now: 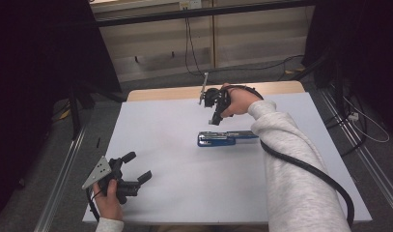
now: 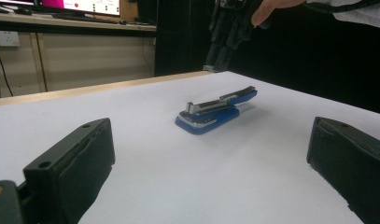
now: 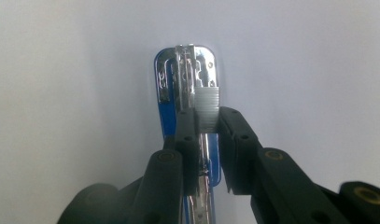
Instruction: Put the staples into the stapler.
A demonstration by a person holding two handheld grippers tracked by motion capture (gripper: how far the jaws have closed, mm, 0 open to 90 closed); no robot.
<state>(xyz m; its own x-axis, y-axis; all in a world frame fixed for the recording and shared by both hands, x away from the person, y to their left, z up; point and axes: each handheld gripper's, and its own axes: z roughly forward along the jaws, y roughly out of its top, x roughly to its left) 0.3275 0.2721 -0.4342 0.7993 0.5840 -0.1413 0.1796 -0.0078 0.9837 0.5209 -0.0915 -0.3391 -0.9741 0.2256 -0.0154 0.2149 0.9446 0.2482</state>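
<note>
A white desk (image 1: 184,193) stood in a dim room. The blue stapler (image 1: 223,138) lay open. The right gripper (image 3: 207,122) fingers held a staple strip (image 3: 207,105); the left gripper (image 1: 136,169) fingers were wide.

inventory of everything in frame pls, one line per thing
stapler: 1, blue with a metal top, lying open at the middle of the table
strip of staples: 1, silver, between the right gripper's jaws, over the stapler
table: 1, white top with a wooden far edge
cables: several, black, on the floor and wall behind the table
monitor: 1, lit, on a shelf beyond the table in the left gripper view
left gripper: 1, black with a grey plate, near left corner, jaws wide open, nothing in them
right gripper: 1, black, raised above the stapler, shut on the strip of staples
sleeves: 2, light grey, coming in from the near edge
</note>
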